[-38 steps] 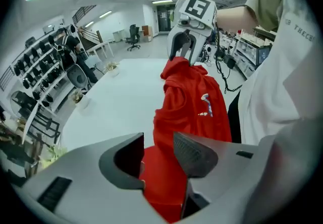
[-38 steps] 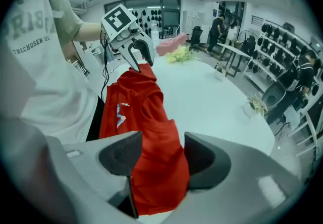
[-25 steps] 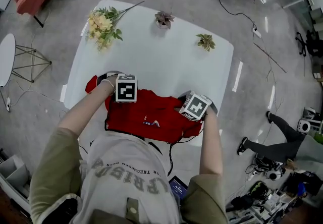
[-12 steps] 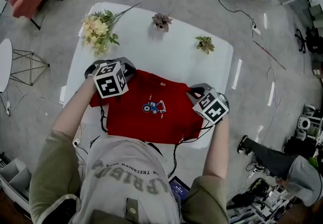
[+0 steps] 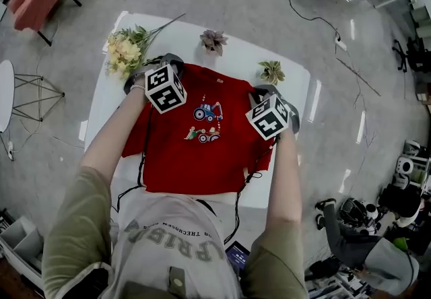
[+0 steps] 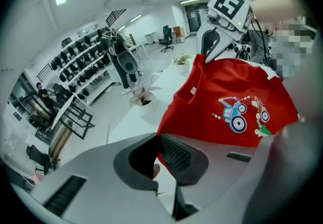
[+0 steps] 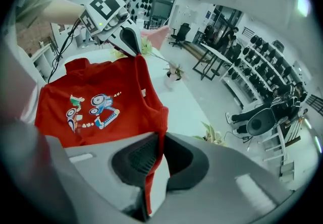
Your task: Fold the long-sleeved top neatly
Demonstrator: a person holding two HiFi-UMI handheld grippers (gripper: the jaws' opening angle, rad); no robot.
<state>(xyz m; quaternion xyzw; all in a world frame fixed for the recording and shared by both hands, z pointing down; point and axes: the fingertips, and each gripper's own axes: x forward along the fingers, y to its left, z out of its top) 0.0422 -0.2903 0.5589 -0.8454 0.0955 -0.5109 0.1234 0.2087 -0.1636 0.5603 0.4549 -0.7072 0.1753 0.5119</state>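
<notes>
Dragged farther up the white table (image 5: 296, 82) since 1 s ago, the red top (image 5: 195, 156) is now opened out, front up, with its hem near the person's edge. It is held stretched by its 2 shoulders. The left gripper (image 6: 158, 157) is clamped on 1. The right gripper (image 7: 162, 152), jaws just closed in on fabric, is clamped on the other. A digger print (image 5: 205, 122) is exposed mid-chest.

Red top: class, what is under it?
The white table shows around the top, so it lies beneath. Anything else under the cloth is covered.
</notes>
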